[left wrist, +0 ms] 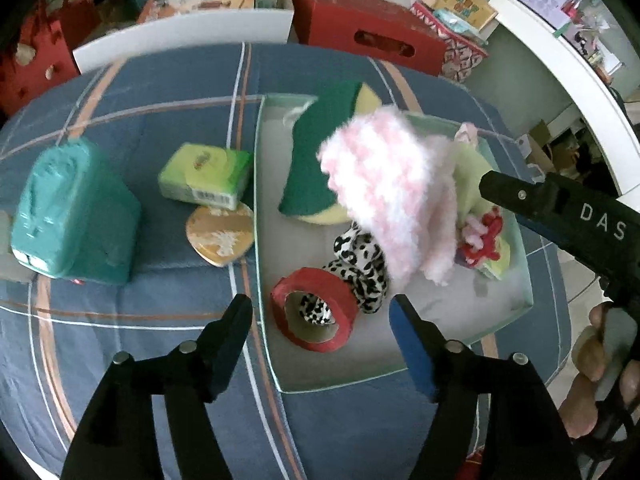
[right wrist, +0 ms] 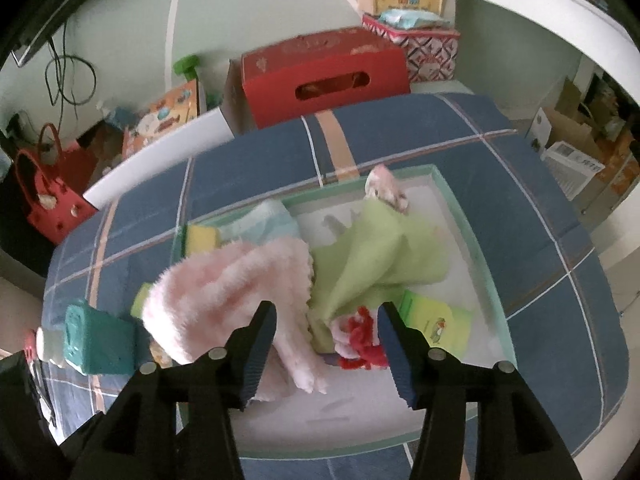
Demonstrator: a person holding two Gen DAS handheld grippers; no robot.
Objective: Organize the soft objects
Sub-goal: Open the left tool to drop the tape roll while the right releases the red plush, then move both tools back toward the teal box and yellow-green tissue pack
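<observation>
A pale green tray (left wrist: 400, 374) lies on the blue plaid bed. In it are a fluffy pink-and-white sock (left wrist: 384, 184), a green and yellow sponge (left wrist: 316, 160), a light green cloth (right wrist: 376, 248), a leopard-print scrunchie (left wrist: 362, 264), a red tape roll (left wrist: 316, 308) and a red and pink fuzzy item (right wrist: 360, 340). My left gripper (left wrist: 320, 320) is open above the tape roll at the tray's near left side. My right gripper (right wrist: 326, 328) is open and empty just over the sock (right wrist: 240, 292) and cloth; its body shows in the left wrist view (left wrist: 560, 216).
Left of the tray on the bed lie a teal tissue pack (left wrist: 72, 212), a green tissue pack (left wrist: 206, 174) and a heart-shaped tin (left wrist: 220, 236). A red box (left wrist: 360, 36) and bags stand behind the bed. A white shelf curves at the right.
</observation>
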